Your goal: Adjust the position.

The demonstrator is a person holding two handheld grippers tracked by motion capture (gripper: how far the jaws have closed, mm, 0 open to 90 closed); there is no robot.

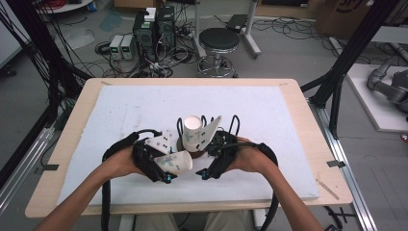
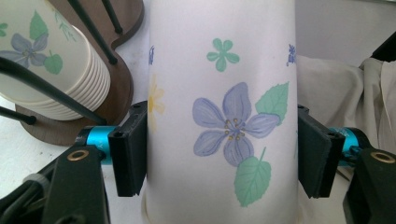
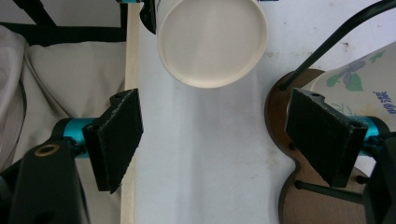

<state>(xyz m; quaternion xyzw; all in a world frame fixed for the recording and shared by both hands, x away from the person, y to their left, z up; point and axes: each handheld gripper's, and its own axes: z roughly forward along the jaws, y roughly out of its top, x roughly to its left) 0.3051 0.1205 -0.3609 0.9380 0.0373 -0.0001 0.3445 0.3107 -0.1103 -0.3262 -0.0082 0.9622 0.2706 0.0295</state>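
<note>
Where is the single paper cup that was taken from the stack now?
The single paper cup lies on its side between the left gripper's fingers, low and left of centre in the high view, just left of the cup stack on its wooden holder.

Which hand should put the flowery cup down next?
Probably the left: the left gripper is shut on the flowery cup. The right gripper is open, holding nothing, beside the cup stack.
</note>
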